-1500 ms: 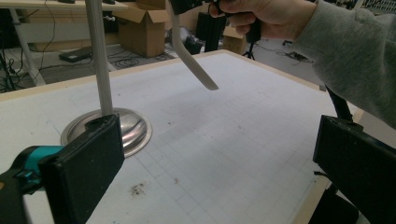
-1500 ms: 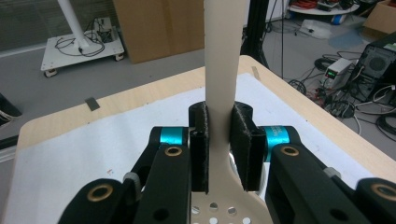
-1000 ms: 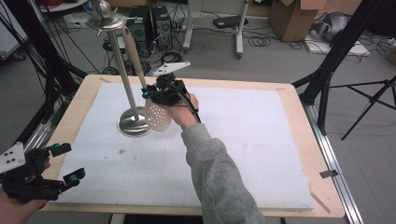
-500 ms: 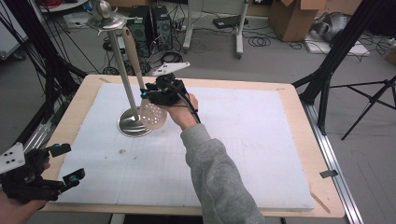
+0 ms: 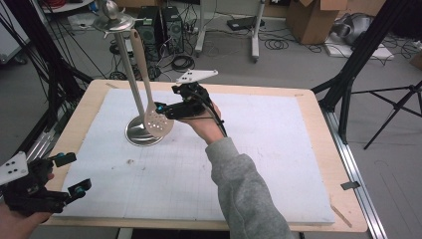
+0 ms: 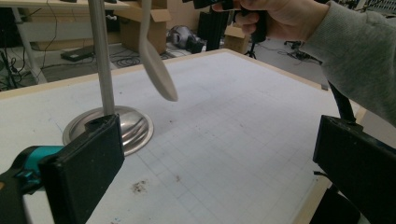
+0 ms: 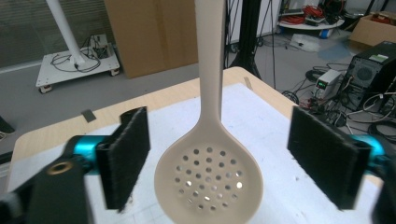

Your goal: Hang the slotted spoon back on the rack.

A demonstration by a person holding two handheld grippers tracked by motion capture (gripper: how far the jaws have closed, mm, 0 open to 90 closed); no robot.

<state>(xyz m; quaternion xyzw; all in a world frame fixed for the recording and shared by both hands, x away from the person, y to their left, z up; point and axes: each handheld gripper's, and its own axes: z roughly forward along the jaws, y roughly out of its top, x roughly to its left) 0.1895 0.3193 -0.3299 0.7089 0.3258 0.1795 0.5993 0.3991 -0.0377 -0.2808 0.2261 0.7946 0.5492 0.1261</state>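
White gridded matting [image 5: 259, 164] is laid over a wooden table [image 5: 318, 104], and a workshop floor strewn with cables, boxes and tripod legs is seen beyond it.

Nearest, at the table's front left corner, the left gripper [image 5: 74, 174] is held low in a hand, just off the mat's edge. Its jaws are spread wide with nothing between them; in the left gripper view the two black pads [image 6: 86, 172] are seen well apart over bare mat.

Farther in, a grey sleeve [image 5: 244, 194] is stretched forward across the middle of the mat. At its end the right gripper [image 5: 166, 110] is held level, pointed toward the left of the high view. Its jaws have just been opening and now stand wide. In the right gripper view [image 7: 217, 158] the perforated bowl of a cream slotted spoon [image 7: 208, 179] is seen hanging between the pads, touched by neither.

The spoon [image 5: 149, 107] is hung by its handle from the disc at the top of a metal stand [image 5: 124, 59], bowl downward, slightly tilted, just above the stand's round base [image 5: 134, 134]. The stand is placed on the mat's far left part, upright.

Beyond the table, computer towers [image 5: 164, 25] and cardboard boxes [image 5: 311, 17] are set on the floor.
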